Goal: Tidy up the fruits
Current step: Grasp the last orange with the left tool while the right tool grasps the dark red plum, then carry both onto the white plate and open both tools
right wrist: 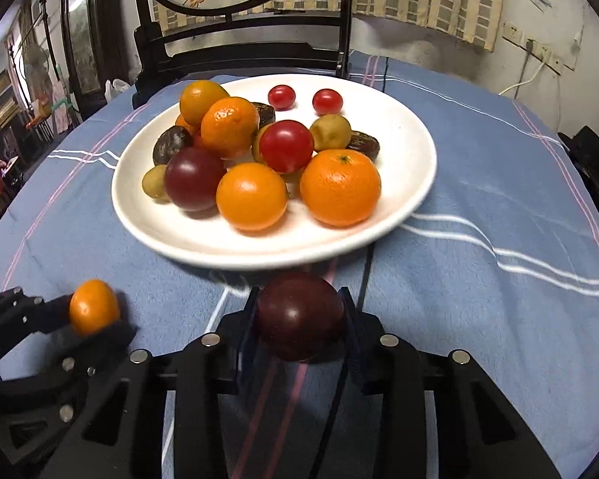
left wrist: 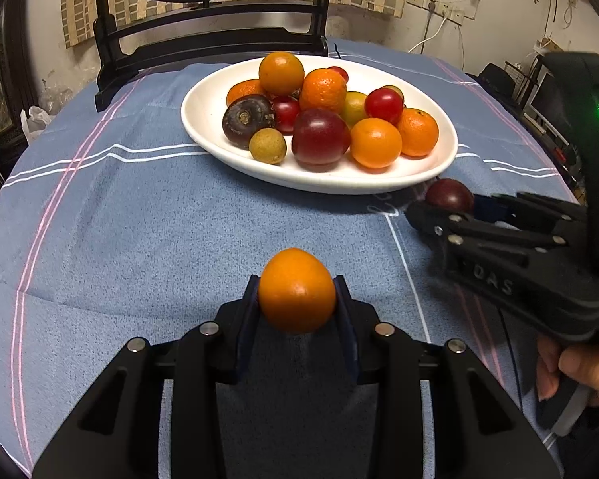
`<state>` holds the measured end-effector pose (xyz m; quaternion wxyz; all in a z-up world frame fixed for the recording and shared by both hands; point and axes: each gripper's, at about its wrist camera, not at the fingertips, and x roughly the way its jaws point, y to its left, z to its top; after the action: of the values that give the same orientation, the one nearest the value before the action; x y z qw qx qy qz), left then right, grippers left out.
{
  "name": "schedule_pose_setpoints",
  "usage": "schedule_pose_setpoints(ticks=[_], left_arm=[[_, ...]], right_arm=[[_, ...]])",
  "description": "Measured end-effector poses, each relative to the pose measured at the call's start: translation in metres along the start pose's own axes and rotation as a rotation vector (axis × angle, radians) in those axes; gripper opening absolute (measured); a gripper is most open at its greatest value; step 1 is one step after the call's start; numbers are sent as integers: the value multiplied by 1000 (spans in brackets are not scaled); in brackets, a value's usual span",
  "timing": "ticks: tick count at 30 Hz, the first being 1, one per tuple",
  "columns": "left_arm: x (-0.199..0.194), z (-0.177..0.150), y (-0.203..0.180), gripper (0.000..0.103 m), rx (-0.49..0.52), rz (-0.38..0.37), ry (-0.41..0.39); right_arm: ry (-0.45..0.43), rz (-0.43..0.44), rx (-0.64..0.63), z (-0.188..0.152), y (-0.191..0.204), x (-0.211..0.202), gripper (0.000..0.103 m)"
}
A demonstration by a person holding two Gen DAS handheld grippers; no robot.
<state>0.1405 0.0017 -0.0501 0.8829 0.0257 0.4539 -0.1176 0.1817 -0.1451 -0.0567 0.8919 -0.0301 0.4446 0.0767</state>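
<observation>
A white plate (left wrist: 203, 119) (right wrist: 411, 151) on the blue cloth is heaped with several fruits: oranges, red tomatoes, dark plums, small tan longans. My left gripper (left wrist: 296, 293) (right wrist: 94, 309) is shut on a small orange fruit (left wrist: 296, 290) (right wrist: 94, 306), held above the cloth in front of the plate. My right gripper (right wrist: 299, 315) (left wrist: 449, 199) is shut on a dark purple plum (right wrist: 299, 315) (left wrist: 450, 194) just off the plate's near rim. A hand (left wrist: 579, 367) holds the right gripper's handle.
A dark wooden chair (left wrist: 203, 40) (right wrist: 243, 52) stands behind the table's far edge. Blue striped cloth (left wrist: 139, 239) (right wrist: 499, 299) covers the round table. Cables and wall sockets (left wrist: 439, 12) hang at the back right; furniture clutters the left background.
</observation>
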Motion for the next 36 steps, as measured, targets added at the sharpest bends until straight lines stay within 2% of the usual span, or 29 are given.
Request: schedule_pose_setpoints(ticks=[11, 14, 17, 20, 23, 30, 36], left_arm=[[-6, 1, -2, 35, 1, 6, -13], [-25, 9, 0, 35, -38, -32, -46], [-43, 23, -6, 35, -14, -29, -85], [-53, 43, -10, 35, 4, -32, -109], [-50, 67, -13, 35, 22, 1, -133], [-11, 101, -6, 35, 3, 10, -93], [14, 113, 9, 35, -40, 18, -66]], right_arm=[[-44, 93, 138, -28, -41, -49, 38], [-69, 118, 165, -29, -53, -61, 38], [-92, 143, 187, -24, -61, -69, 38], [-115, 169, 186, -13, -61, -73, 38], [-137, 162, 149, 6, -53, -73, 38], [-213, 123, 53, 66, -31, -56, 38], [-186, 109, 53, 105, -26, -17, 38]])
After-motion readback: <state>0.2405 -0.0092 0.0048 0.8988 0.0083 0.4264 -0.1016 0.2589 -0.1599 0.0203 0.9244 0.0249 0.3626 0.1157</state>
